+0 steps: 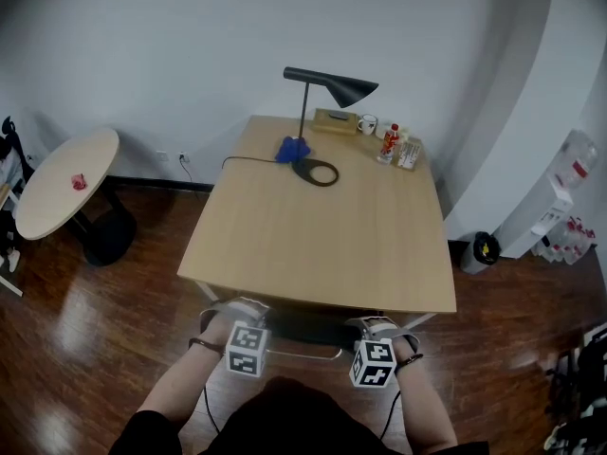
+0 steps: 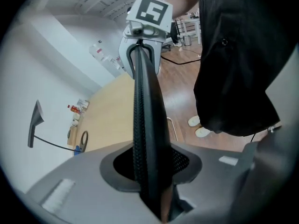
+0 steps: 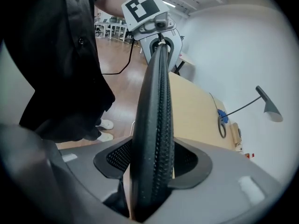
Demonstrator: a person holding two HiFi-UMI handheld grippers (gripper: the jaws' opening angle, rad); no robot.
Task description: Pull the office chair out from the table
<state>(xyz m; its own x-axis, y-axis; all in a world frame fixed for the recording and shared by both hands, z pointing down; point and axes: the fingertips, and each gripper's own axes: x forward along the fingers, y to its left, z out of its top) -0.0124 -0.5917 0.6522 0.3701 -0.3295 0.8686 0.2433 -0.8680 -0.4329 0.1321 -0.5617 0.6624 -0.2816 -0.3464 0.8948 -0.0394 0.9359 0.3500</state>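
Note: chair back is tucked under the surface's near edge. Left tongs pinch its top rim. Right tongs straddle it, seemingly not tight. Close the right firmly, then pull both evenly, straight toward you.

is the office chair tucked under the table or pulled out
Tucked in: only the backrest top of the office chair shows at the near edge of the table; the seat is hidden beneath.

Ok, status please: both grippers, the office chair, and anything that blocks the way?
Left gripper shut on backrest top edge. Right gripper astride same edge, grip unclear. Office chair tucked under table. Only the person stands behind it.
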